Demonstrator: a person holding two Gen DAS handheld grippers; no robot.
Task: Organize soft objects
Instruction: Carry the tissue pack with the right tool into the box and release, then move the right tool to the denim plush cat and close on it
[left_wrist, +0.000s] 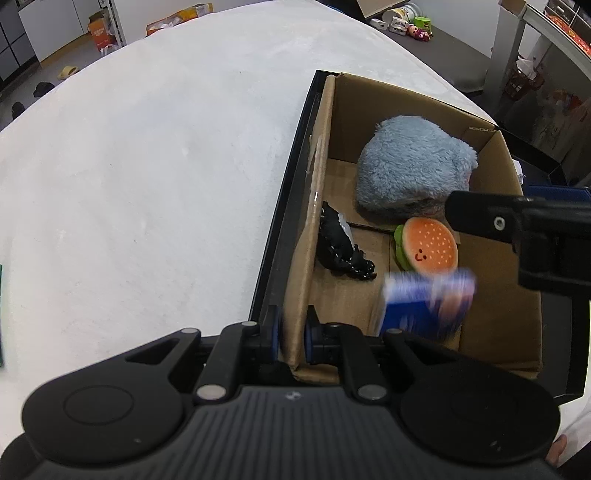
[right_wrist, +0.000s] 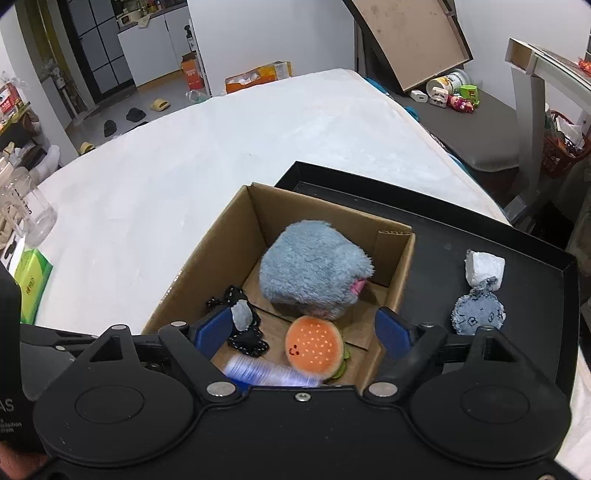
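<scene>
A cardboard box (left_wrist: 317, 177) (right_wrist: 207, 254) stands on a black tray (right_wrist: 480, 254). In it lie a fluffy blue plush (left_wrist: 410, 166) (right_wrist: 314, 266), a burger plush (left_wrist: 428, 245) (right_wrist: 314, 345), a black dotted fabric piece (left_wrist: 343, 251) (right_wrist: 247, 339) and a blurred blue packet (left_wrist: 424, 306) (right_wrist: 266, 373). My left gripper (left_wrist: 293, 332) is shut on the box's near left wall. My right gripper (right_wrist: 303, 328) is open above the box, over the blurred packet; it also shows in the left wrist view (left_wrist: 517, 229).
On the tray right of the box lie a white crumpled wad (right_wrist: 485, 267) and a small blue-grey denim plush (right_wrist: 478, 314). The tray sits on a white-covered table (left_wrist: 147, 166). A green pack (right_wrist: 33, 288) and clear jars (right_wrist: 26, 218) stand at the left edge.
</scene>
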